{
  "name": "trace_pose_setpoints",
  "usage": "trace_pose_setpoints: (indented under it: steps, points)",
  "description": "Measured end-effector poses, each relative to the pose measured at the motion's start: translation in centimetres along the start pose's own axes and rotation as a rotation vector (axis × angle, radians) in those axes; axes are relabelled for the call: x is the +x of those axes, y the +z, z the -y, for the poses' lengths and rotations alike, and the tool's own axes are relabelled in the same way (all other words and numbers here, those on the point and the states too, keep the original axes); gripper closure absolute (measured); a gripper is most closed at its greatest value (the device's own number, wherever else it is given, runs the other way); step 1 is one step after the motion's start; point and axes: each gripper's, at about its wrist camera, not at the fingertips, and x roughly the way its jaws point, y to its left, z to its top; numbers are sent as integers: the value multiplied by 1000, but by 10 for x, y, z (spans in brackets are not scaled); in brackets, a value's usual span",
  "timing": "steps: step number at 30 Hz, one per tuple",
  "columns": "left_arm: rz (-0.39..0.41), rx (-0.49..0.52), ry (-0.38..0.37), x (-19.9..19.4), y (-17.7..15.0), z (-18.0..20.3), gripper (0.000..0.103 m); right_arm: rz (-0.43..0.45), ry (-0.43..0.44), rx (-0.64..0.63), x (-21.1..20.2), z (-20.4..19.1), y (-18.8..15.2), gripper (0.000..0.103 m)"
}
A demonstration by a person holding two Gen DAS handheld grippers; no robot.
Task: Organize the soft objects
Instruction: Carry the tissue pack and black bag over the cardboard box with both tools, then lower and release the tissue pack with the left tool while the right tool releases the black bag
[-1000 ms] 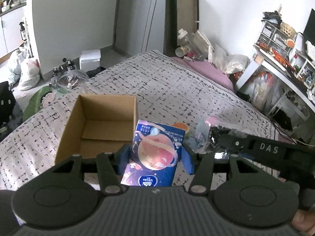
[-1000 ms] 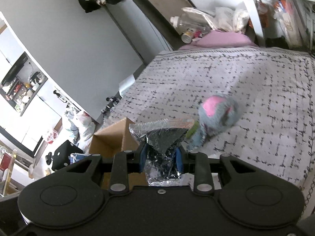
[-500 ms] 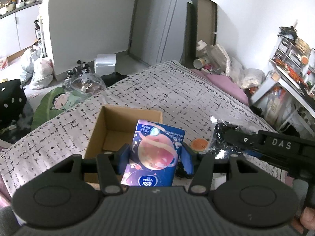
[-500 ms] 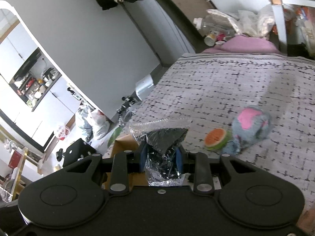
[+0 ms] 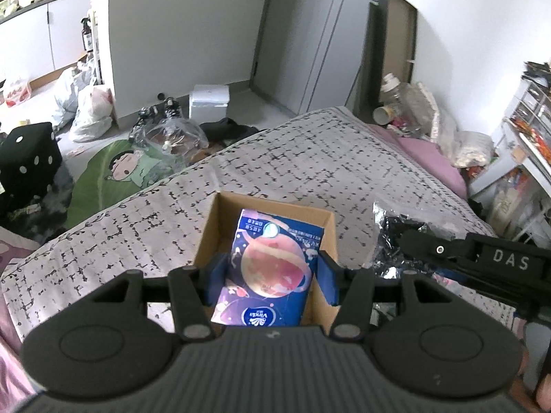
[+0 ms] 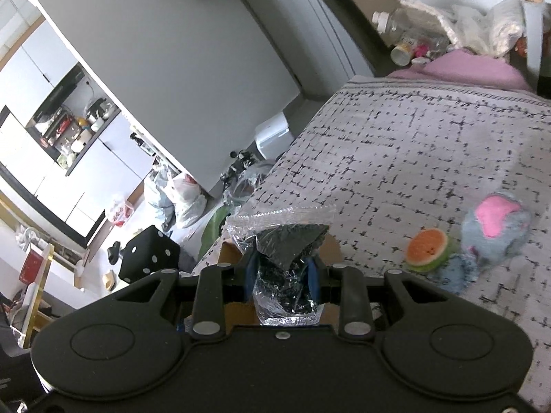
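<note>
I saw both views evenly lit by soft daylight, brightest on the white wall (image 5: 475, 44) at the right of the left wrist picture. The bedspread (image 5: 310, 158) carried only faint shadows. Glare sparkled on the clear plastic bag (image 6: 286, 258) in the right wrist view. Fisheye bending curved the white arch (image 6: 86, 65) and door frames near the edges. The pink and blue plush (image 6: 496, 227) looked slightly smeared, and the far shelves were soft and hard to read.
</note>
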Motion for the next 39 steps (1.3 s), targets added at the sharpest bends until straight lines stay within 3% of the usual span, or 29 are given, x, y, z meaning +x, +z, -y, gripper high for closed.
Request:
trace_pose_setpoints:
  steps: [8, 15, 23, 32, 39]
  points:
    - [-32, -29, 26, 35, 21, -15, 49, -61, 27, -21, 36, -12, 16, 73]
    - [-73, -2, 35, 80, 36, -23, 49, -75, 69, 30, 63, 3, 16, 73]
    - [-115, -6, 34, 116, 34, -29, 49, -58, 38, -8, 71, -9, 20, 73]
    - [-124, 14, 31, 131, 28, -21, 48, -74, -7, -9, 86, -6, 15, 73]
    - [-129, 3, 44, 128, 33, -20, 41, -73, -29, -10, 87, -2, 14, 73]
